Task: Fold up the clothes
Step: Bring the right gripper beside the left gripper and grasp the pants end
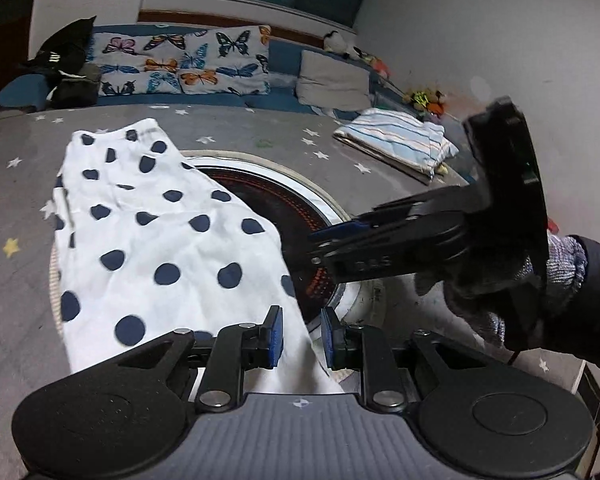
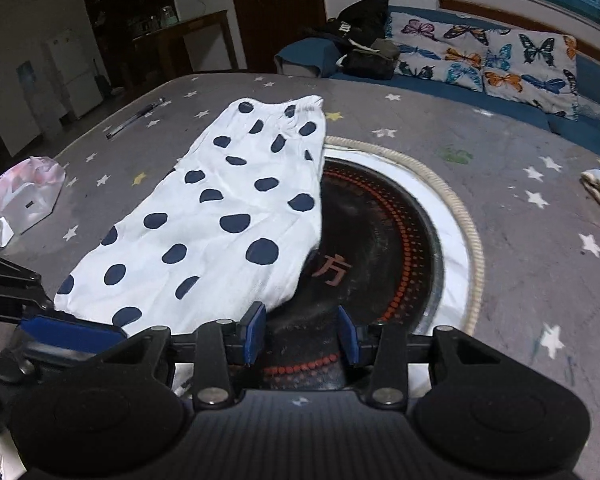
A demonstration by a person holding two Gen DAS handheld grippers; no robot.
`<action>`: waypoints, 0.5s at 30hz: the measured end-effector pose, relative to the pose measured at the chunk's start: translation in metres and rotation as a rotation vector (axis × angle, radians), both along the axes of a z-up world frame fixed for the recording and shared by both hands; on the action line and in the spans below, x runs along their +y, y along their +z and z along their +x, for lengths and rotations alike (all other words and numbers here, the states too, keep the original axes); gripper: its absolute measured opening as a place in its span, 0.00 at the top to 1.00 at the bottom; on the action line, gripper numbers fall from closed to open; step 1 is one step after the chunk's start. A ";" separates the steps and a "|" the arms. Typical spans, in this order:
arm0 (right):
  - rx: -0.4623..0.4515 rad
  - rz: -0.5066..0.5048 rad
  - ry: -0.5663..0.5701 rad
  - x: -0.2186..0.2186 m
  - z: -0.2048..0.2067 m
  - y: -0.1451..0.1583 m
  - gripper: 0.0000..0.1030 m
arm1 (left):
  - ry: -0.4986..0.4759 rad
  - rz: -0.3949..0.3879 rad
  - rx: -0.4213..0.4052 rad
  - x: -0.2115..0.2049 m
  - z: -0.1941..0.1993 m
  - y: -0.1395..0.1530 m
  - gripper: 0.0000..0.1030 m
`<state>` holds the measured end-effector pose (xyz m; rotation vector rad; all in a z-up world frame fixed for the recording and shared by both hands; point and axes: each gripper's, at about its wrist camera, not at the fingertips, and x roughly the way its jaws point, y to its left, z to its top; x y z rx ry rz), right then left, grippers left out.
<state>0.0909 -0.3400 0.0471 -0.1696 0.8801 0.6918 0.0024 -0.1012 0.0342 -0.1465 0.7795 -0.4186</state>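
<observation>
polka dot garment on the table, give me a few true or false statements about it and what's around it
1. The polka dot garment partly covers the round black burner. True.
2. The left claw is shut on the garment. False: its jaws are open, with cloth between them.
3. A folded striped cloth lies elsewhere on the table. True.
4. The right claw grips a pen. False: it is open; the pen lies far off.

The left gripper [image 1: 301,338] and right gripper [image 2: 301,334] both hang with jaws parted, gripping nothing.
</observation>
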 end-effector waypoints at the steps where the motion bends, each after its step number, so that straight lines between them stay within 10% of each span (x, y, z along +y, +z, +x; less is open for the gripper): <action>1: 0.003 0.000 0.007 0.002 0.001 -0.001 0.61 | -0.008 0.003 -0.003 -0.002 0.002 -0.001 0.77; 15: 0.156 0.265 0.104 0.020 0.018 0.007 0.68 | 0.062 -0.046 0.016 0.010 0.026 -0.017 0.71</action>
